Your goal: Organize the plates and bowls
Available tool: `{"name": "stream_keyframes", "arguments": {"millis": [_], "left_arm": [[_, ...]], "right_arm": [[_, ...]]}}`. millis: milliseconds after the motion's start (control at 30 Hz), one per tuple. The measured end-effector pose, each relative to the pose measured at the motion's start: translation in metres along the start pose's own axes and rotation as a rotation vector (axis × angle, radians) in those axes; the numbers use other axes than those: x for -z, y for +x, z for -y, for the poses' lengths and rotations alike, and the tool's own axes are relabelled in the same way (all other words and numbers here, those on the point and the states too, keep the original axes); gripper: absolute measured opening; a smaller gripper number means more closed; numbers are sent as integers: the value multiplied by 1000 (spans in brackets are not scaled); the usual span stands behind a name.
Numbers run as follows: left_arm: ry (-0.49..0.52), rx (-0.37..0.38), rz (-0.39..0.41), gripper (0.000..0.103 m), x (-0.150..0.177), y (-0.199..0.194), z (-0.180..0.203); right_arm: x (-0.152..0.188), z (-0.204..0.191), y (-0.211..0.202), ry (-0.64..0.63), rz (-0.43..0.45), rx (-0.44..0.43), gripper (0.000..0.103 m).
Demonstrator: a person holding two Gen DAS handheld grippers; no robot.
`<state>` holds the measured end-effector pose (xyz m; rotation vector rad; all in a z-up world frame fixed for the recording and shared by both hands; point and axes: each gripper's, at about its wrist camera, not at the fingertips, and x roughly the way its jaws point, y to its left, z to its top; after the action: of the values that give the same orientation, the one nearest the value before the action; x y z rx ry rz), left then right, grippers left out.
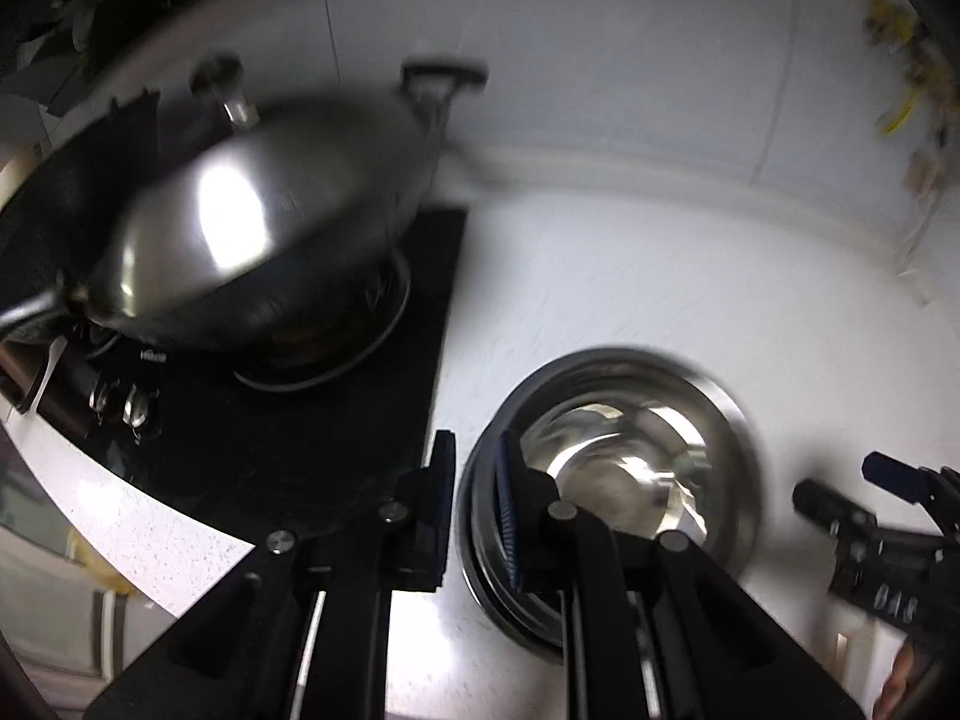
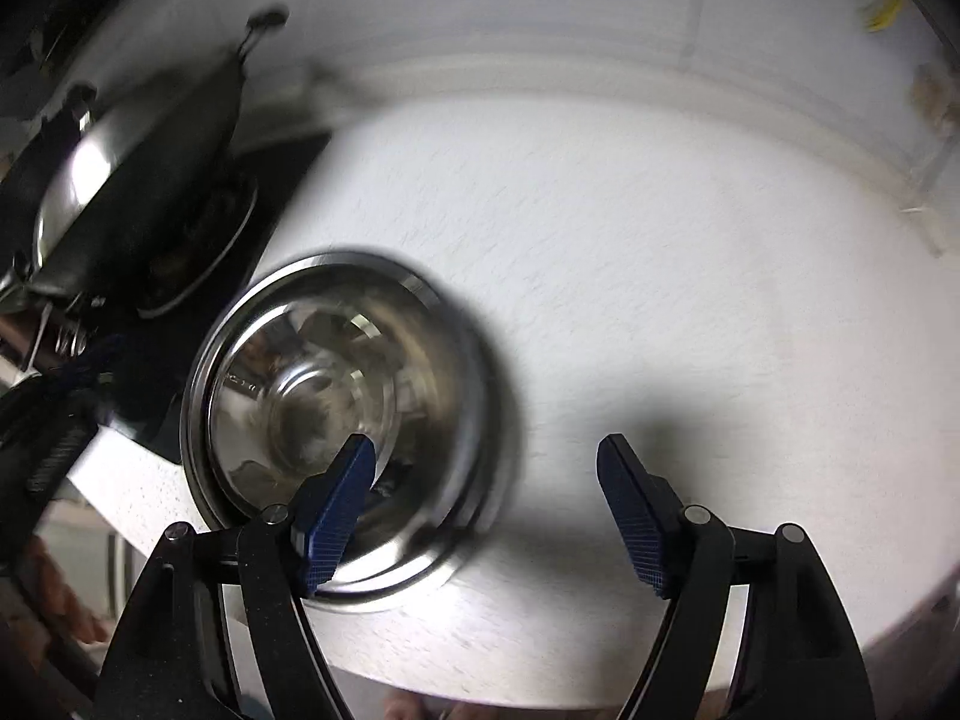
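Note:
A shiny steel bowl [image 1: 624,468] sits on the white counter, and its rim looks doubled, as if stacked bowls. My left gripper [image 1: 477,498] is shut on the bowl's left rim, one finger outside and the blue-padded finger inside. The same bowl shows in the right wrist view [image 2: 336,414]. My right gripper [image 2: 486,510] is open and empty just right of the bowl, its left finger in front of the bowl's near rim. It also shows at the right edge of the left wrist view [image 1: 852,516].
A black stove [image 1: 288,420] lies left of the bowl with a lidded steel wok [image 1: 240,240] on its burner. The white counter [image 2: 660,276] stretches right to a white tiled wall [image 1: 600,60]. The counter's front edge [image 2: 480,684] is close below.

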<state>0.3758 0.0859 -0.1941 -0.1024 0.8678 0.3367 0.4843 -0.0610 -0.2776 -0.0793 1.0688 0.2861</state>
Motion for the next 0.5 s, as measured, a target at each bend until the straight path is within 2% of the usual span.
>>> {"name": "stream_keyframes", "arguments": {"millis": [67,100,133,167,267,367,500], "left_arm": [[27,12,78,15,5,-39,-1],[33,18,105,18,8,-51,0],[43,23,148,25,13,-72,-1],[59,30,203,27,23,-99,-1],[77,45,292,28,49,-151,-3],[65,90,336,32,89,-196,-11],[73,127,350,34,133,-231,-13]], "right_arm": [[9,11,-34,50,78,14,75],[15,16,-53,76,121,17,79],[24,20,-73,100,169,16,81],[34,23,-94,119,214,17,84],[76,28,-151,163,341,37,87],[130,25,-192,185,422,61,89],[195,13,-219,191,459,130,89]]}}
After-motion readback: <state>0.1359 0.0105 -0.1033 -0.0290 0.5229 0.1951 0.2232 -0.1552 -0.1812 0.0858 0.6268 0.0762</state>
